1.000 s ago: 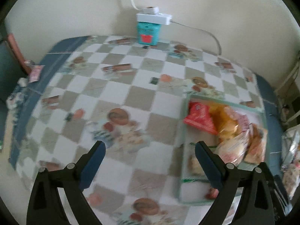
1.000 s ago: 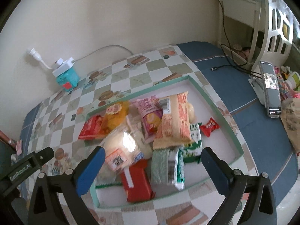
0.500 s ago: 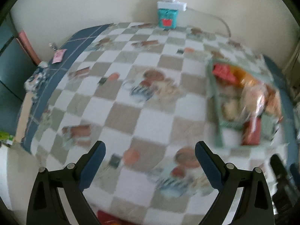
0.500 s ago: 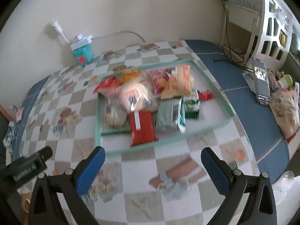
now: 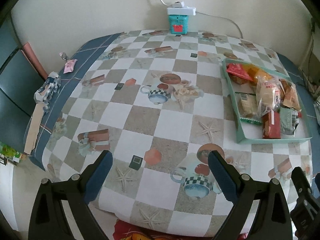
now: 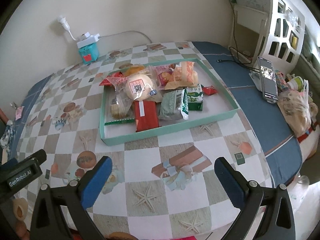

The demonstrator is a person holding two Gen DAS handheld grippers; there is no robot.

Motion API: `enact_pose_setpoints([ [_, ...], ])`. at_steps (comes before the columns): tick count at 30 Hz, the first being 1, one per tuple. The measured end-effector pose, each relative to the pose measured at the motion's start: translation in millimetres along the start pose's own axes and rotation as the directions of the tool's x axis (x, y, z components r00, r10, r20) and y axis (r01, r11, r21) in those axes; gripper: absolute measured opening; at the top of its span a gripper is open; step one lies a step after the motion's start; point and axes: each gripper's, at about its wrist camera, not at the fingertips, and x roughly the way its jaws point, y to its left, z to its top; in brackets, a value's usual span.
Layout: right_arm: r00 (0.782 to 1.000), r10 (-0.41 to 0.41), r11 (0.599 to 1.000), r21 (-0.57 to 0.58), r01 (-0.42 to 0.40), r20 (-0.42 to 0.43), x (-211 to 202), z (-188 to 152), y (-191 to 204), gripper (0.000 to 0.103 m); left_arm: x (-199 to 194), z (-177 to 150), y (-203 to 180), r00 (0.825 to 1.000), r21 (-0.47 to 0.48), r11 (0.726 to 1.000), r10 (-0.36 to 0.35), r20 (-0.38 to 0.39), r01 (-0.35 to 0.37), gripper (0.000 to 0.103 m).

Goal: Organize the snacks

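Left wrist view: left claw wide open, empty, over checkered table near front edge. Tray of snacks at table's right side, well apart from claw. Teal box at wall.

Right wrist view: right claw wide open, empty, over table just short of tray. Snacks piled in tray's left and middle: bun, red pack, green pack. Phone off to right.

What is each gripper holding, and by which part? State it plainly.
Nothing is held. The left gripper and right gripper both stand open over the bare tablecloth, with every snack lying in the green tray.
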Motion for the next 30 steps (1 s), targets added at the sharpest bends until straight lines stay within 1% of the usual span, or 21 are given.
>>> enact_pose_setpoints([
  [6,1.000,0.001,1.000,-0.011,-0.001,-0.003,2,1,2,0.103,3,0,-5,1.000,0.025,1.000,0.002,-0.017,-0.001,0.096],
  [15,0.999,-0.012,1.000,0.013,0.013,-0.039,12,1,-2,0.103,16,-1,-3,0.996,0.029,1.000,0.001,-0.086,0.001,0.096],
  [19,0.998,-0.027,1.000,0.013,0.028,-0.059,17,-1,-3,0.103,15,-2,-6,0.997,0.060,0.998,0.003,-0.080,0.002,0.096],
  [23,0.997,-0.043,0.999,-0.009,0.043,-0.058,17,-1,1,0.103,14,-2,-10,0.997,0.096,0.995,0.002,-0.076,0.005,0.096],
  [30,0.997,-0.049,0.998,-0.050,0.047,-0.051,17,-2,10,0.103,11,-4,-13,0.997,0.117,0.993,0.005,-0.071,0.003,0.096],
])
